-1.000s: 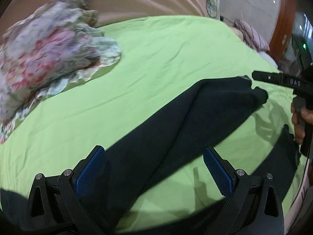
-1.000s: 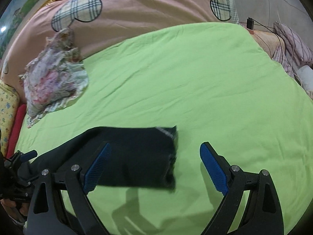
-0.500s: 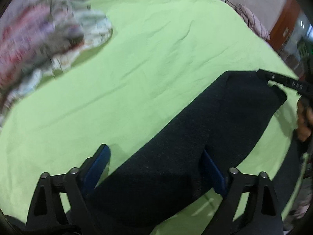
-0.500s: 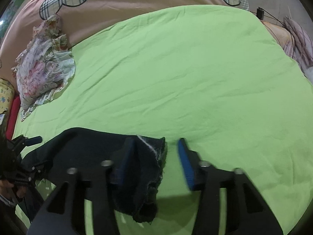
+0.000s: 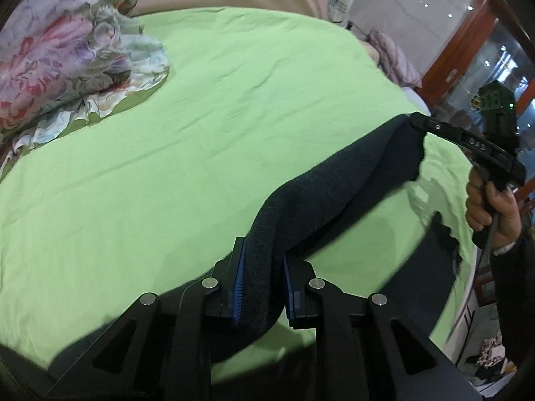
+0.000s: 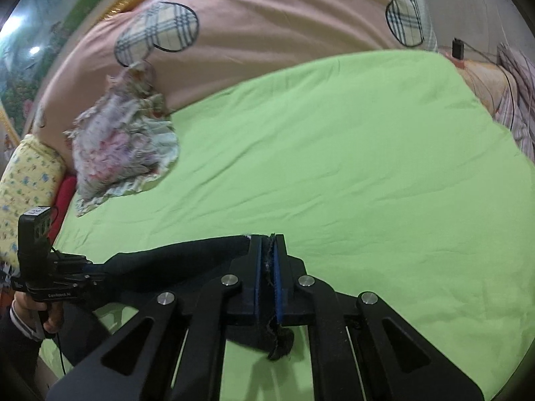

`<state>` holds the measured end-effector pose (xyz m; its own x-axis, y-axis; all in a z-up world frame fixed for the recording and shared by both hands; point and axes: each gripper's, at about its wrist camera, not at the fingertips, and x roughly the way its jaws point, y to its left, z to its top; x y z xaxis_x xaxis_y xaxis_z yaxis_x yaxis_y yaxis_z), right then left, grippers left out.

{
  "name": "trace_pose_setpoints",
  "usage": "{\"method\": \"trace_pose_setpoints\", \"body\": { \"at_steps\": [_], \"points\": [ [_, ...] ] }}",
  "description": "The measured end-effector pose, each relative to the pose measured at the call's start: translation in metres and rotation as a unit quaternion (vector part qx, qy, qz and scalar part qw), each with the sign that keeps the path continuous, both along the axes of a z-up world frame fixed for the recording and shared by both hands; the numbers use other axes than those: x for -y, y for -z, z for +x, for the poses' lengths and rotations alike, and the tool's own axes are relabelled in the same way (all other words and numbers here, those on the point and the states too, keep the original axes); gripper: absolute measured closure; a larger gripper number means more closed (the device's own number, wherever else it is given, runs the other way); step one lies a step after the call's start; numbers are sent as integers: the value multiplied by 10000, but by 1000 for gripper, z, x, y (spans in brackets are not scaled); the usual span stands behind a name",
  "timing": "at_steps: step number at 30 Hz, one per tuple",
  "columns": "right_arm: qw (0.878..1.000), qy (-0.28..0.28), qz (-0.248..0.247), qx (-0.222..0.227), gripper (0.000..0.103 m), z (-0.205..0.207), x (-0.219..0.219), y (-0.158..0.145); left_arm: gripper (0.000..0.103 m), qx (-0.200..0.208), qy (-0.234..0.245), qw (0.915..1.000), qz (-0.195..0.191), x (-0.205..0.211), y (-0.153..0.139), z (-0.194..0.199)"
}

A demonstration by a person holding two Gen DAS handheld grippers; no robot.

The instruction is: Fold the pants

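Green sheet covers the bed, with a pink quilt bearing plaid patches behind it and a crumpled floral cloth lying near the far left edge. Dark pants stretch in a raised band above the sheet between the two tools. Left tongs are closing, their blue pads already pressing on a thick bunched fold of the pants. Right tongs are clamped together on a thin frayed edge of the same garment, a scrap hanging below them. More dark fabric lies on the bed's near edge beneath the band.
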<state>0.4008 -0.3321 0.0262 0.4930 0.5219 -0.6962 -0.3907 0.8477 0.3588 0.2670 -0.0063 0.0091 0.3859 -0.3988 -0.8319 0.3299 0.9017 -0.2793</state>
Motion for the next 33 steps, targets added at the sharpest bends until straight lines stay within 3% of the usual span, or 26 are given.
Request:
{"method": "trace_pose_setpoints", "body": {
  "at_steps": [10,19,24,33],
  "points": [
    [9984,-325,194,424,96,-57,30,-16,85,216,38,9997,-142,19,-25,-61],
    [9976,-501,225,423,96,-112,57,-8,85,318,204,9991,-178,34,-26,-110],
    [9970,-609,114,472,96,-137,66,-8,85,467,338,9983,-14,45,-25,-132],
    [9972,-618,16,410,96,-173,72,0,85,460,507,9976,41,48,-18,-157]
  ]
}}
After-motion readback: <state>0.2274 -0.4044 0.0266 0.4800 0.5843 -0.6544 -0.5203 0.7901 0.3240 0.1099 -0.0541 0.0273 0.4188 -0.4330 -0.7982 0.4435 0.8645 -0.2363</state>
